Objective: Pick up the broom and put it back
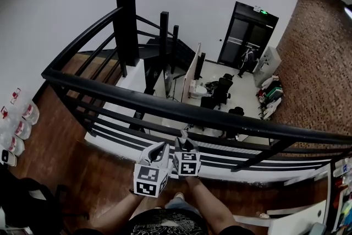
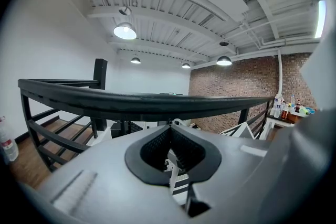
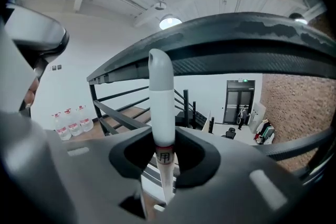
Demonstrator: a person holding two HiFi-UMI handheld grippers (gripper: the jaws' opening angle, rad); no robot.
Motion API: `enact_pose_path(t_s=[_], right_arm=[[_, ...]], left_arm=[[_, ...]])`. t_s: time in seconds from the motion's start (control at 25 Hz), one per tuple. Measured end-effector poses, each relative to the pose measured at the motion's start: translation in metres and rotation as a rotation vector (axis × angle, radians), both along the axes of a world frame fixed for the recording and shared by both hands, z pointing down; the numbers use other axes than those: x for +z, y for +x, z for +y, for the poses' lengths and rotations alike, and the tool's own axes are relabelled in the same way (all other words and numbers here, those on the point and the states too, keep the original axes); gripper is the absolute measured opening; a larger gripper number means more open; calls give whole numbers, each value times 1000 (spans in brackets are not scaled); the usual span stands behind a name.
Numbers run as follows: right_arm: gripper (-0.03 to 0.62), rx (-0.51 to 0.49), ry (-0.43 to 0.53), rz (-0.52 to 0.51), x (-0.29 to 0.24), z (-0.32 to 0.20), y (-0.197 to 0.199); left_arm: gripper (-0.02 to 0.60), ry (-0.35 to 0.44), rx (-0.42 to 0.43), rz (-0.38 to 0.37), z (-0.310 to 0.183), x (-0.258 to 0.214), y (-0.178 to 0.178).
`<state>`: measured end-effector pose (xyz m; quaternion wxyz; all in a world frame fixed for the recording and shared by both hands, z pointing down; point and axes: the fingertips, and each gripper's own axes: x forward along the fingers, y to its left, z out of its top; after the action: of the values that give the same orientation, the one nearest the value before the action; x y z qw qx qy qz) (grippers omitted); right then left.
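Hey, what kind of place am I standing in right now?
Probably an upper mezzanine in a loft-style office: a curved black metal railing overlooks black office chairs on the floor below, beside a red brick wall.

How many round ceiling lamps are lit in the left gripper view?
4. The nearest lamp is at upper left; the second lamp is below it, farther away; the third lamp is near the middle; the fourth lamp is right of it. Others may be hidden.
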<state>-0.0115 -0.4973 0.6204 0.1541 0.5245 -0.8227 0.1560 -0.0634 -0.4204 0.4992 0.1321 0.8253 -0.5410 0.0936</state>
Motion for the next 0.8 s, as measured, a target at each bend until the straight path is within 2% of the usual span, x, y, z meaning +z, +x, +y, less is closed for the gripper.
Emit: enact_pose_path(t_s=[0.36, 0.8], right_arm=[[89, 15, -28, 7, 6, -29, 9], [97, -1, -14, 14, 7, -40, 0]], left_arm=[[5, 2, -24, -4, -16, 2, 4], [5, -8, -46, 4, -27, 3, -7]])
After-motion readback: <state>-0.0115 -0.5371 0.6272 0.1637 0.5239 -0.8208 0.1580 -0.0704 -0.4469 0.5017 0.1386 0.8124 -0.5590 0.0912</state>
